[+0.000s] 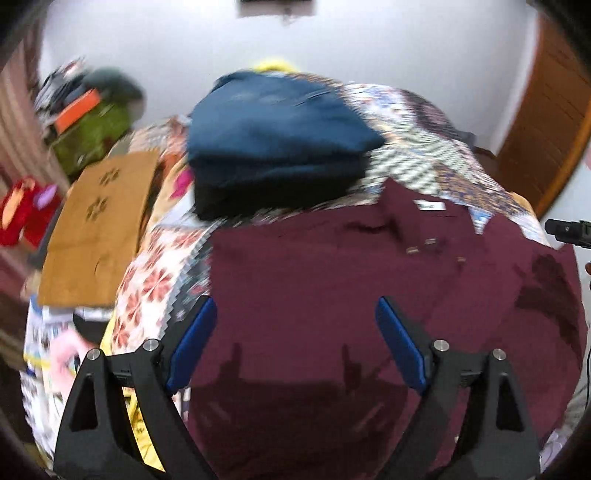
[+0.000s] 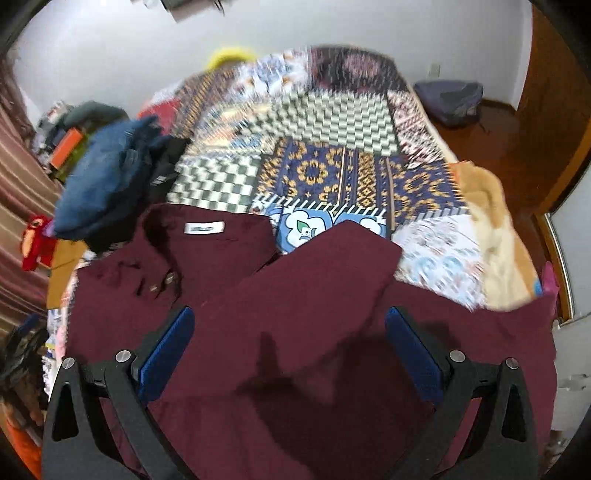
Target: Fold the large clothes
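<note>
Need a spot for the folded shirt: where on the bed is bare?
Free: the patchwork quilt beyond the maroon shirt, right of the blue folded clothes, up to the tan blanket. Crowded: the left edge, with cardboard.

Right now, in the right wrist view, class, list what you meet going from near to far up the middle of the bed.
Gripper → maroon shirt → blue flower patch → blue-and-gold patch → checkered patch → white wall.
</note>
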